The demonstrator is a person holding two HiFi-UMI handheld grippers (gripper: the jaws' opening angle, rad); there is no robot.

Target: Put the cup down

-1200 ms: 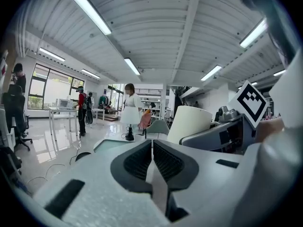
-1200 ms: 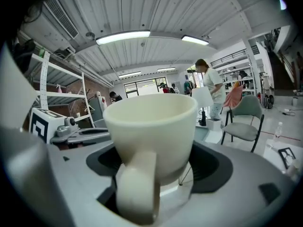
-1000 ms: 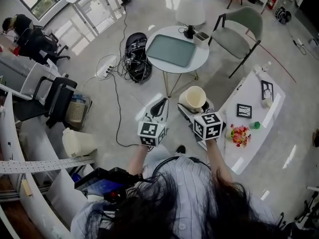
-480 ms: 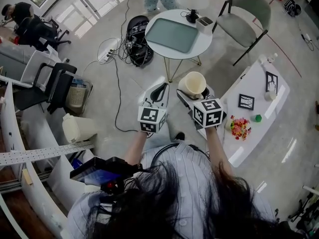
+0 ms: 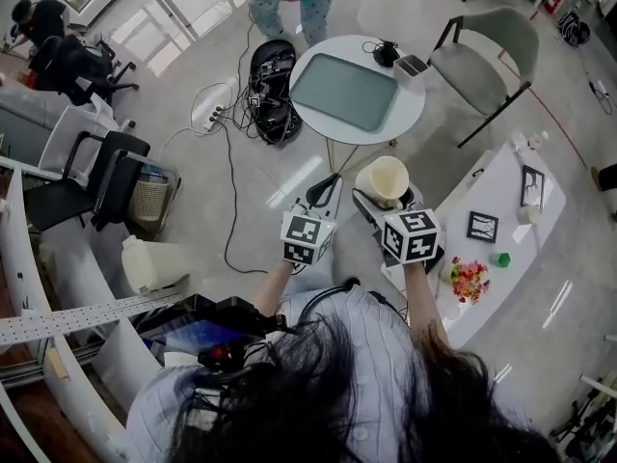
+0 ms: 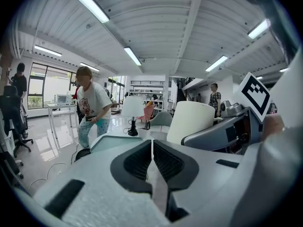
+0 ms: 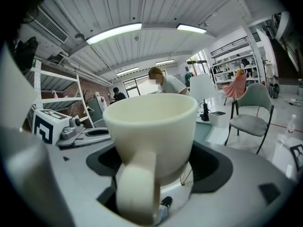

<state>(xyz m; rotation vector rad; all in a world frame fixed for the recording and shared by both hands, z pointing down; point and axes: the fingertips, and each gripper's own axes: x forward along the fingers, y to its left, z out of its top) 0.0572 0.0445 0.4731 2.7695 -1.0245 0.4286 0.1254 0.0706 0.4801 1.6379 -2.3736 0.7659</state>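
We hold the cream cup (image 5: 383, 180) upright at frame centre, clamped in our right gripper (image 5: 388, 201). Our left gripper (image 5: 326, 189), jaws pressed together, grips nothing. Next, we judge: reach the round table (image 5: 410, 114) in the upper frame and lower the cup onto it.

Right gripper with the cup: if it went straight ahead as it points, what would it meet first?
Probably the round table with its tray: the right gripper, holding the cup, points that way, though depth is unclear.

Glossy grey floor (image 5: 260, 210), round table (image 5: 407, 111), green chair (image 5: 474, 64)
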